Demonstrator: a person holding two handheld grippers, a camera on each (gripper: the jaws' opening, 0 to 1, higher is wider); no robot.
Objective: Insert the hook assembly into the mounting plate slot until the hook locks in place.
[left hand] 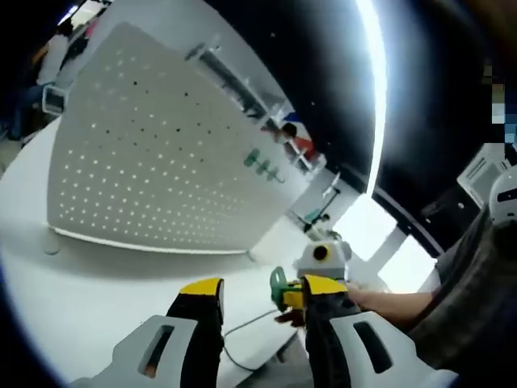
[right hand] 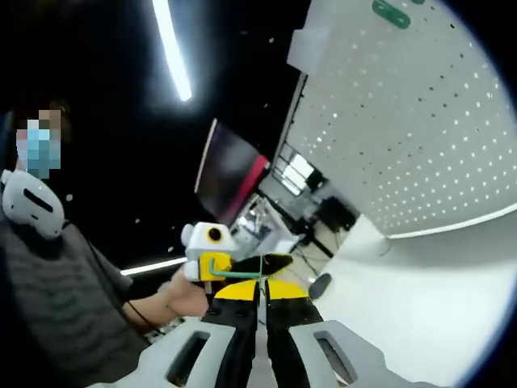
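Note:
A white perforated mounting plate (left hand: 153, 153) stands upright on the white table (left hand: 89, 307); in the right gripper view the mounting plate (right hand: 420, 121) fills the upper right. A green hook assembly (right hand: 230, 273), a thin bent wire, is clamped between my right gripper's (right hand: 260, 289) closed yellow-tipped jaws. My left gripper (left hand: 262, 287) is open, jaws wide apart, nothing between them. Just beyond its right jaw, the right gripper (left hand: 291, 297) comes in holding the green hook (left hand: 279, 288). Both grippers are well short of the plate.
Other green hooks (left hand: 262, 166) hang on the plate, also seen as green hooks (right hand: 390, 12). A thin cable (left hand: 242, 333) lies on the table. A person in dark grey (right hand: 65, 323) with a white headset (right hand: 31, 202) sits close by. A bright ceiling strip light (right hand: 171, 48) runs overhead.

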